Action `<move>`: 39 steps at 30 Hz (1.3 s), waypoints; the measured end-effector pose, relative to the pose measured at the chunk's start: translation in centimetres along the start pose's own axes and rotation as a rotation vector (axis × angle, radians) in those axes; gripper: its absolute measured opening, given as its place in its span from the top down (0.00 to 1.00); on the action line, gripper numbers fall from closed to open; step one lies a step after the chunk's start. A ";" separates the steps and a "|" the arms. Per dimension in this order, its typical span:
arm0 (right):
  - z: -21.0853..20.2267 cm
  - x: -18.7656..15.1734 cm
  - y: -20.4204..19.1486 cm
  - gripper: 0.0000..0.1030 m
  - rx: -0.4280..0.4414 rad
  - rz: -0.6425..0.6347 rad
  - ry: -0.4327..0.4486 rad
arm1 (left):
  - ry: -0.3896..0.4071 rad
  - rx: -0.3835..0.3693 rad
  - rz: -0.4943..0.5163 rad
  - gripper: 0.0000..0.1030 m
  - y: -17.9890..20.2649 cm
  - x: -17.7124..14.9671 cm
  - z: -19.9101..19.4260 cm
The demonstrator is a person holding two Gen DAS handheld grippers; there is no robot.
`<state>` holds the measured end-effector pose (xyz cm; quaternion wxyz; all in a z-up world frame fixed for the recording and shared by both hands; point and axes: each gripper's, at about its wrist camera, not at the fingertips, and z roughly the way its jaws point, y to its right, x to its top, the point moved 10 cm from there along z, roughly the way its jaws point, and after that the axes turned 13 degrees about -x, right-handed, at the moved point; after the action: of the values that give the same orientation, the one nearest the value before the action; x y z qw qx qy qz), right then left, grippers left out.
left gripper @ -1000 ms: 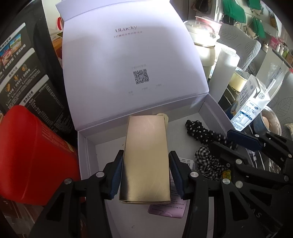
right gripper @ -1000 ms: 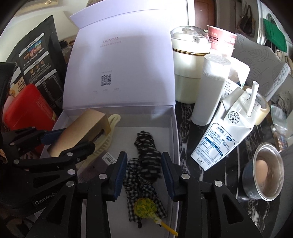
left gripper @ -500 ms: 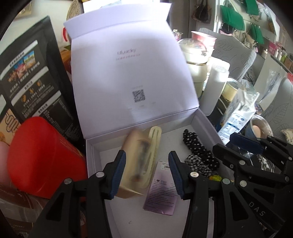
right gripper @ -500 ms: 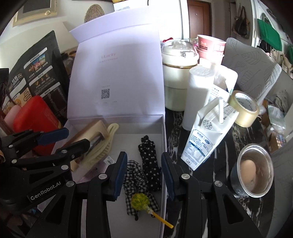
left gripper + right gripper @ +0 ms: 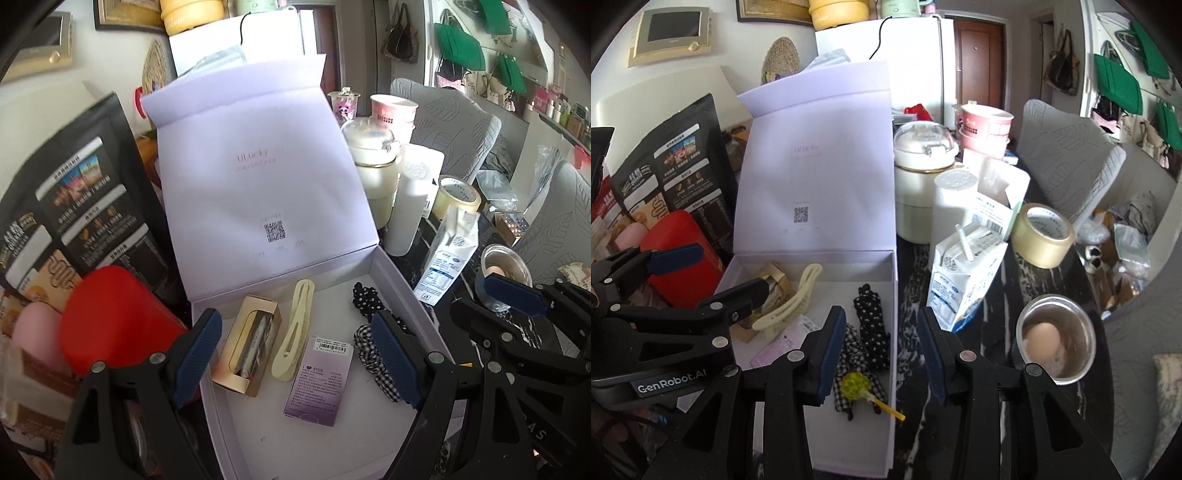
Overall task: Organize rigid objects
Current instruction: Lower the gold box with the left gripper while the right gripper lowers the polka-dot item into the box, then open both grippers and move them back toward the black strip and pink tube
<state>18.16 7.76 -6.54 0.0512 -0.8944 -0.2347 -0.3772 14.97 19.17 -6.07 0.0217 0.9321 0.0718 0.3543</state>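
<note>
A gold box (image 5: 246,349) lies inside the open white gift box (image 5: 402,284), just left of a cream hair clip (image 5: 293,328). Above it, the left gripper (image 5: 295,360), jaws just spread, holds nothing; the right gripper (image 5: 882,347) hangs empty, jaws apart.

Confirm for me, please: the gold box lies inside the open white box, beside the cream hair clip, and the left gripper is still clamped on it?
Not quite: the left gripper has just opened and holds nothing. The left wrist view shows the gold box lying free in the white box, beside the cream hair clip.
</note>
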 end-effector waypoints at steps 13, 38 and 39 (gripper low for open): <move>-6.7 0.4 1.5 0.56 -0.042 0.001 0.100 | 0.079 0.000 0.020 0.04 1.9 0.5 -5.4; -19.4 -3.9 3.3 0.38 -0.090 0.022 0.248 | 0.191 -0.048 0.062 0.00 6.2 -2.8 -14.5; -19.9 -4.2 3.4 0.38 -0.096 0.023 0.251 | 0.193 -0.054 0.067 0.00 6.4 -3.1 -14.7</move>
<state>4.25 -2.19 4.93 0.0417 -0.8442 -0.1981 -0.4963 3.71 12.19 3.47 0.0281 0.8946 0.0328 0.4448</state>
